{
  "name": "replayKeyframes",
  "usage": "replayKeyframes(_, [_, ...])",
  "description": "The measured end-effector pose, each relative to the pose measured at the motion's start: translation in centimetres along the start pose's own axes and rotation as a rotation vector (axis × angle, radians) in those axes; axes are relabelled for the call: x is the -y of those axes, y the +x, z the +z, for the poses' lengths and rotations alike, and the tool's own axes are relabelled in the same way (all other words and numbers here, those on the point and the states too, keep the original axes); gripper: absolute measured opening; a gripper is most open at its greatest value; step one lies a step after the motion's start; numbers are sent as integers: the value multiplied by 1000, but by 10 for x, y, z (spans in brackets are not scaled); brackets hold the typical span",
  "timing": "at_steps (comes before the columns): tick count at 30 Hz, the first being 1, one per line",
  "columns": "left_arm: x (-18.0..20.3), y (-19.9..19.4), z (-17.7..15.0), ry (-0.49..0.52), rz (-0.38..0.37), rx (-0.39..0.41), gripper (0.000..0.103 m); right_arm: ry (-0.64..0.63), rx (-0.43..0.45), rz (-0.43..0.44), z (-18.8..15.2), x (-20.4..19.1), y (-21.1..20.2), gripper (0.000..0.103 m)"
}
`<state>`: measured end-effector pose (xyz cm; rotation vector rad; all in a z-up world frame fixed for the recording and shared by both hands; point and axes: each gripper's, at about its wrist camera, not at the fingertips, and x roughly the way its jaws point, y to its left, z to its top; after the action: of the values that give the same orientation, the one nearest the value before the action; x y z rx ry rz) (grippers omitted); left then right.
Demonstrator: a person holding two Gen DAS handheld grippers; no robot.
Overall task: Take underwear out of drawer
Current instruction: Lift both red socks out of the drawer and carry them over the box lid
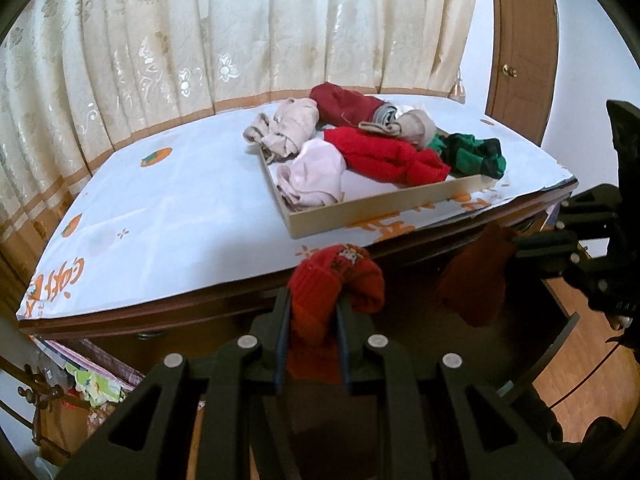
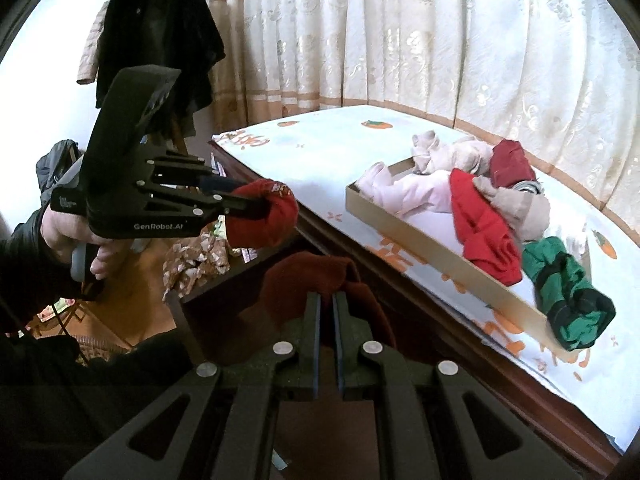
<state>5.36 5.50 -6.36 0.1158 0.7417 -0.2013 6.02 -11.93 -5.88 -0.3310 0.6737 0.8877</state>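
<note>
My left gripper [image 1: 313, 300] is shut on a bright red underwear piece with a small printed patch [image 1: 332, 300], held in front of the cabinet's front edge; it also shows in the right wrist view [image 2: 262, 216]. My right gripper [image 2: 326, 300] is shut on a dark red underwear piece [image 2: 308, 280], seen in the left wrist view [image 1: 476, 280] hanging below the cabinet edge over the open drawer [image 2: 180, 304]. A shallow cardboard tray [image 1: 360, 212] on the cabinet top holds several bundled garments: pink [image 1: 316, 172], red [image 1: 392, 156], green [image 1: 472, 152], beige [image 1: 288, 128], maroon [image 1: 344, 104].
The cabinet top is covered with a white sheet printed with orange fruit [image 1: 160, 208]. Patterned curtains [image 1: 240, 28] hang behind. A wooden door [image 1: 520, 40] stands at the right. Dark clothes hang on a rack [image 2: 160, 32] at the left, with bags on the wood floor.
</note>
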Motion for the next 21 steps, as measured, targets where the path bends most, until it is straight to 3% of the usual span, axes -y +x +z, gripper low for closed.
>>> replayKeyframes(21, [11,13,74,32,3,99,18,34,145,-120,66,56,-41,6])
